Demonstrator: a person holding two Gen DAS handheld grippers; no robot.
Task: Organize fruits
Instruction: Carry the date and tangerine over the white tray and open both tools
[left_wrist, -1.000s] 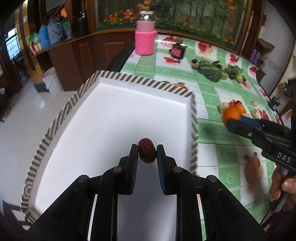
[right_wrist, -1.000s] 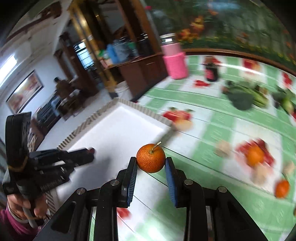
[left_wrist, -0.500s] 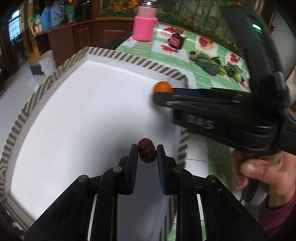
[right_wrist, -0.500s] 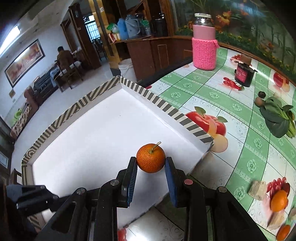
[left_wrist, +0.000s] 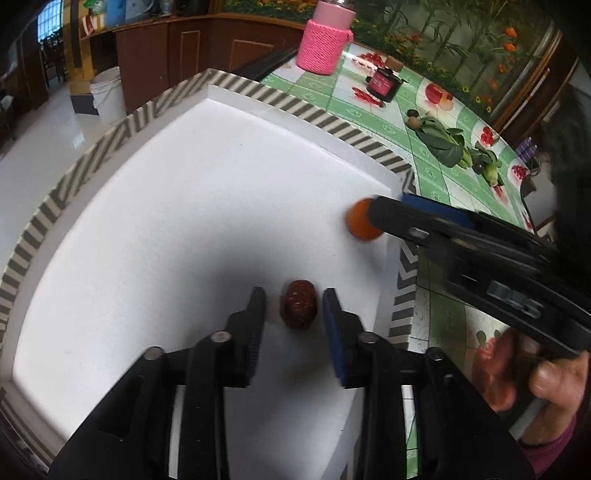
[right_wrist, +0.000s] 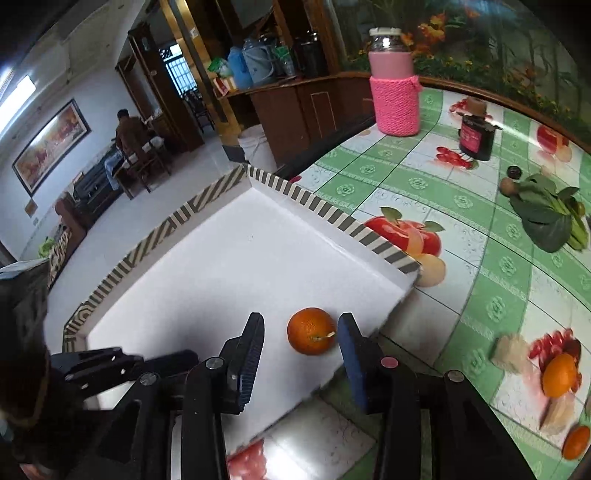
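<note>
Left gripper (left_wrist: 294, 308) jaws spread, dark red wrinkled date (left_wrist: 299, 308) lying on the white tray (left_wrist: 166, 221) floor between them, gap visible on both sides. Right gripper (left_wrist: 373, 219) reaches in over the tray's striped right rim, orange mandarin (left_wrist: 360, 223) at its tip, blurred; jaw state unclear. On the bench (left_wrist: 436, 173) behind: pink knit-sleeved jar (left_wrist: 325, 44), dark small jar (left_wrist: 382, 83), leafy greens (left_wrist: 448, 142).

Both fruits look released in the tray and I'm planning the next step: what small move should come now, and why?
Probably lift both grippers straight out of the white tray. The red date and the orange lie on its floor between opened jaws, and more fruit waits on the tablecloth.
</note>
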